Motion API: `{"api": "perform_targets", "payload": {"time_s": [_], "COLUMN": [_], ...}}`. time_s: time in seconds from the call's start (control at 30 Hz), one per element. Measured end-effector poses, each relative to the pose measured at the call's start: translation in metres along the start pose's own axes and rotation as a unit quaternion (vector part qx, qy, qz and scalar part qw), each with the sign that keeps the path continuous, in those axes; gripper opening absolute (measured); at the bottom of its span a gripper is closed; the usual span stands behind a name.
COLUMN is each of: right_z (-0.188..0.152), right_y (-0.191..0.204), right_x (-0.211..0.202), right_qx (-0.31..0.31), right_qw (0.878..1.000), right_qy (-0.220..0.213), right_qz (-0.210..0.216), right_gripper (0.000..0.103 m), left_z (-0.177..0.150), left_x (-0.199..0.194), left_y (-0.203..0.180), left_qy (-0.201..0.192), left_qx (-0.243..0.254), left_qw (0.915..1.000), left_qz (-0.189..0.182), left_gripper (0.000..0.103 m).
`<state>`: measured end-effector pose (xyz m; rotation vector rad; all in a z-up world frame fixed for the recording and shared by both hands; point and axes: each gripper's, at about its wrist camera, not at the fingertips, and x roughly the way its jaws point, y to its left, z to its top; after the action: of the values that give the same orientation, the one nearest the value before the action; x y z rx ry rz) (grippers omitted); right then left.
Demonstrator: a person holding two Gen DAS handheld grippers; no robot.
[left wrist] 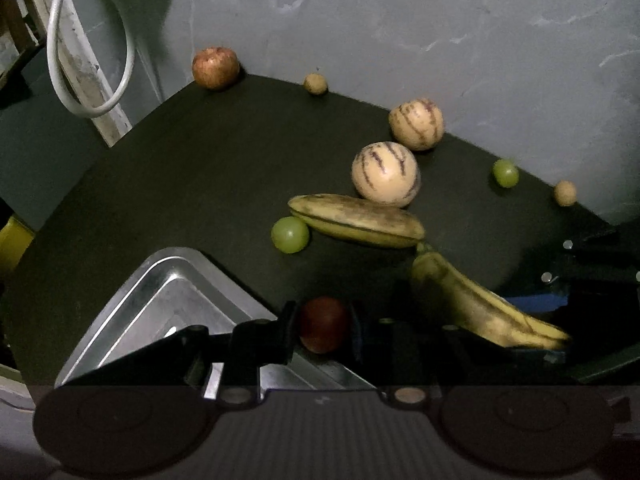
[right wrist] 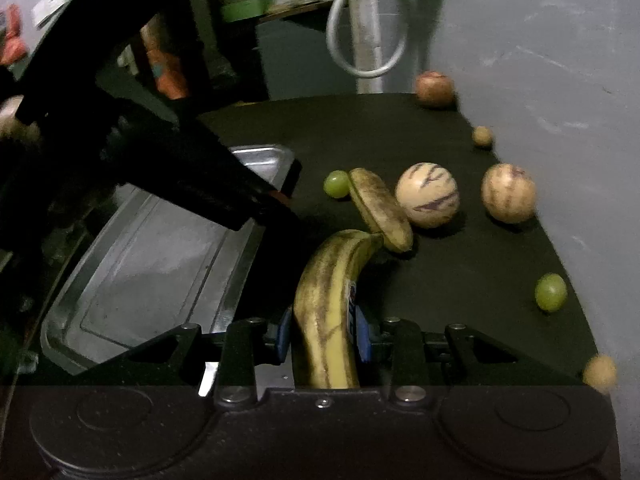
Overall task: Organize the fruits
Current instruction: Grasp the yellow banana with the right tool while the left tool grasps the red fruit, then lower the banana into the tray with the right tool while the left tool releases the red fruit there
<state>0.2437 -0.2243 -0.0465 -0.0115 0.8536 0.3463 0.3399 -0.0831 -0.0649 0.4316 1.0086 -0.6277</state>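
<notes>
A matte black table (left wrist: pixel 200 168) carries a dented, shiny metal tray (left wrist: pixel 172 292) at its near corner. The right gripper (right wrist: pixel 322 334) pinches a curved, brown-streaked banana (right wrist: pixel 328 300), joined by its stem to a second banana (right wrist: pixel 380 208) lying beside two smooth striped melons (right wrist: pixel 427 196). The left gripper (left wrist: pixel 323 326) pinches a small round dark-red fruit (left wrist: pixel 323 324) above the tray's edge. Glossy green grapes (left wrist: pixel 290 235) lie scattered.
</notes>
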Motion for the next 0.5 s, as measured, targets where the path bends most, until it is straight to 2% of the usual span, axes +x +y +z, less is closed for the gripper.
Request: {"api": "perform_targets", "payload": {"time_s": [0.17, 0.33, 0.5], "right_z": [0.004, 0.028, 0.072], "right_y": [0.015, 0.037, 0.054], "right_x": [-0.024, -0.046, -0.059], "right_qx": [0.039, 0.065, 0.091], "right_qw": [0.999, 0.996, 0.994], "right_qy": [-0.015, -0.033, -0.045], "right_qz": [-0.032, -0.054, -0.038], "right_gripper": [0.034, 0.034, 0.034], "left_z": [-0.009, -0.016, -0.022], "left_x": [-0.017, -0.039, -0.057], "left_y": [0.009, 0.035, 0.073], "left_qy": [-0.027, -0.053, -0.065], "left_qx": [-0.017, -0.031, -0.051], "left_qw": [0.9993, 0.9976, 0.9961], "left_qz": [-0.02, -0.033, -0.033], "left_gripper": [0.029, 0.029, 0.029]}}
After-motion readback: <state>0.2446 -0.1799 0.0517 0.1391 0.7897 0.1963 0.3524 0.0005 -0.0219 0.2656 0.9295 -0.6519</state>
